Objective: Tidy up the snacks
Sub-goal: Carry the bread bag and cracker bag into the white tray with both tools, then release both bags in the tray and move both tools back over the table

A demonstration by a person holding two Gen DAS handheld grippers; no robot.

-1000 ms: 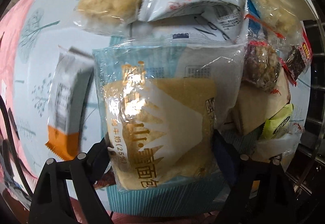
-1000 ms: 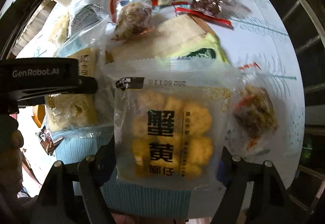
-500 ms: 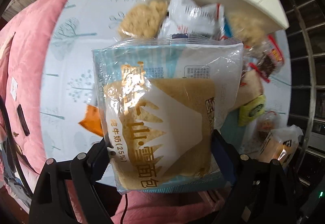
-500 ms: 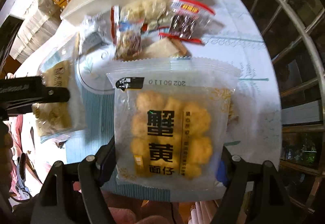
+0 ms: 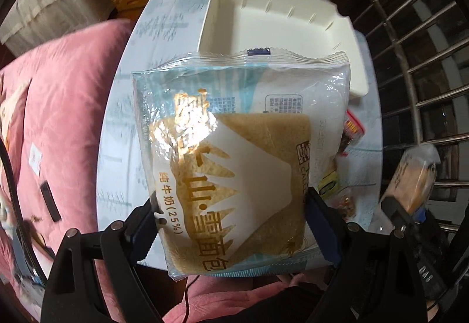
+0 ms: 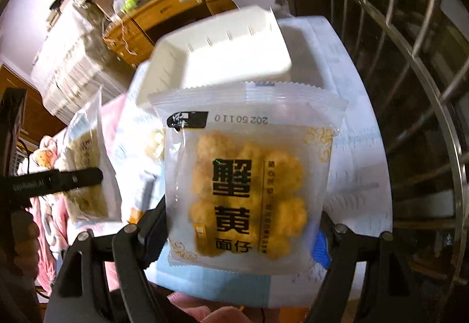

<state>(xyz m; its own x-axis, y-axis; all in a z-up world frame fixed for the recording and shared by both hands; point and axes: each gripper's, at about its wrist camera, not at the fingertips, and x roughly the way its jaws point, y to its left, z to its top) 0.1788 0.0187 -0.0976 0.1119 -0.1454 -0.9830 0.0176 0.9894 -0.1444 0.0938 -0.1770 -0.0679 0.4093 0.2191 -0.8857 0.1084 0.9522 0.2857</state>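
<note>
My left gripper is shut on a pale blue bread packet with a brown slice inside, held high above the table. My right gripper is shut on a clear packet of yellow fried snacks with black characters. A cream plastic bin stands at the far end of the table, its inside bare as far as I can see; the same cream bin shows beyond the yellow snack packet. In the right wrist view the left gripper and its bread packet show at the left.
The table has a white cloth with a pale tree print. Several loose snack packets lie on its right side, mostly hidden behind the bread packet. A pink cushion lies left of it. A metal railing runs along the right.
Both grippers have risen high off the table with their packets still held. The snack pile has shrunk below and the cream bin has come fully into view.
</note>
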